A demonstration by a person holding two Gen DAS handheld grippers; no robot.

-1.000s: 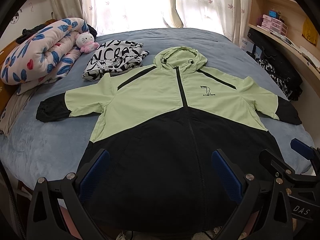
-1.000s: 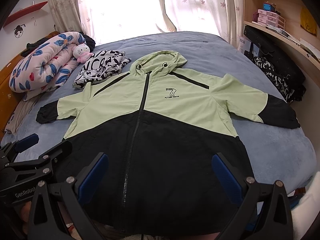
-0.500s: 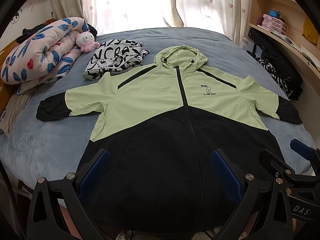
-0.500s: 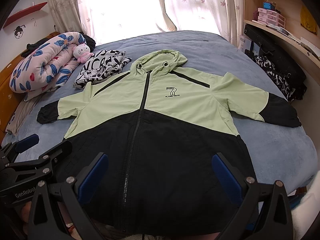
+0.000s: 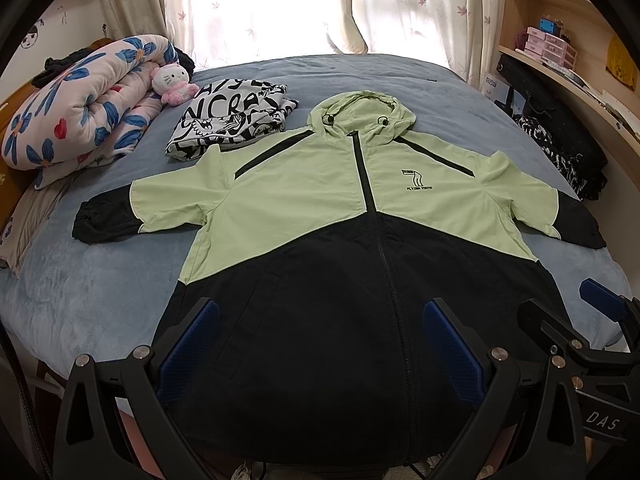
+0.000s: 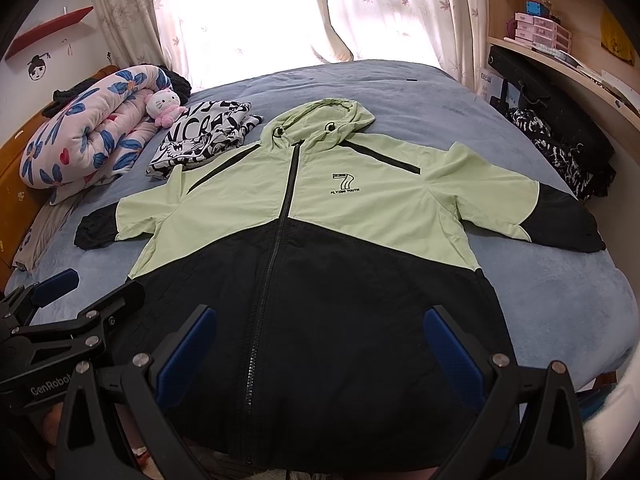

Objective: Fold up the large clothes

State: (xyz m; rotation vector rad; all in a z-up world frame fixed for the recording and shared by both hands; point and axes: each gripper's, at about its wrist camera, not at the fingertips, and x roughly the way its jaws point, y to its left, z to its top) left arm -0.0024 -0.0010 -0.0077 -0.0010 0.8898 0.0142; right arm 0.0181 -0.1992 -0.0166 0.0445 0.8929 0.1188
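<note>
A light green and black hooded jacket [image 5: 304,216] lies flat, front up and zipped, on the blue bed [image 5: 88,284], sleeves spread to both sides; it also shows in the right wrist view [image 6: 360,216]. My left gripper [image 5: 320,344] is open and empty above the jacket's black hem. My right gripper [image 6: 320,344] is open and empty above the hem too. In the left wrist view the right gripper [image 5: 568,320] shows at the right edge. In the right wrist view the left gripper [image 6: 92,300] shows at the left edge.
A folded black-and-white printed garment [image 5: 228,120] lies by the jacket's left shoulder. A rolled floral quilt [image 5: 80,100] and a plush toy [image 5: 172,84] sit at the far left. Shelves [image 5: 560,56] and dark bags [image 5: 560,140] stand along the right side.
Both grippers have shifted very slightly; the jacket lies unchanged and both stay open.
</note>
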